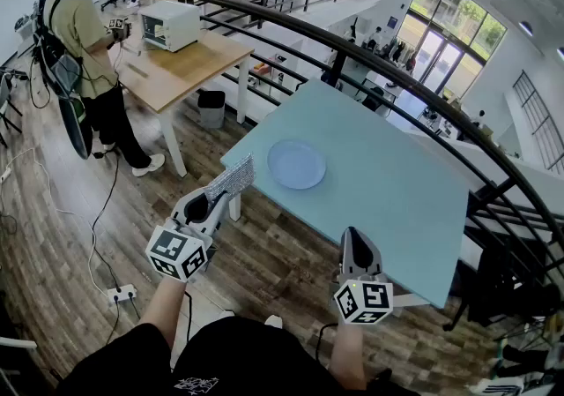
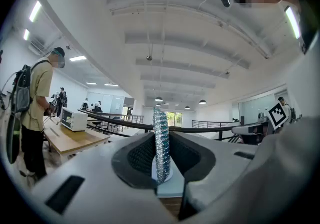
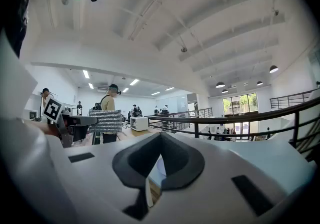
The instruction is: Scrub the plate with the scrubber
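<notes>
From where I hold the left gripper [image 1: 220, 196], the scrubber [image 1: 232, 179] hangs just off the left corner of the blue table [image 1: 397, 200], and the way over the edge to the plate [image 1: 297, 163] is open. Bare tabletop lies all round the plate, widest to its right. The right gripper [image 1: 353, 235] sits at the near edge with open surface ahead. The black railing [image 1: 339, 52] curves behind the table's far side. The wooden table [image 1: 189, 68] and standing person [image 1: 84, 28] are well off left
</notes>
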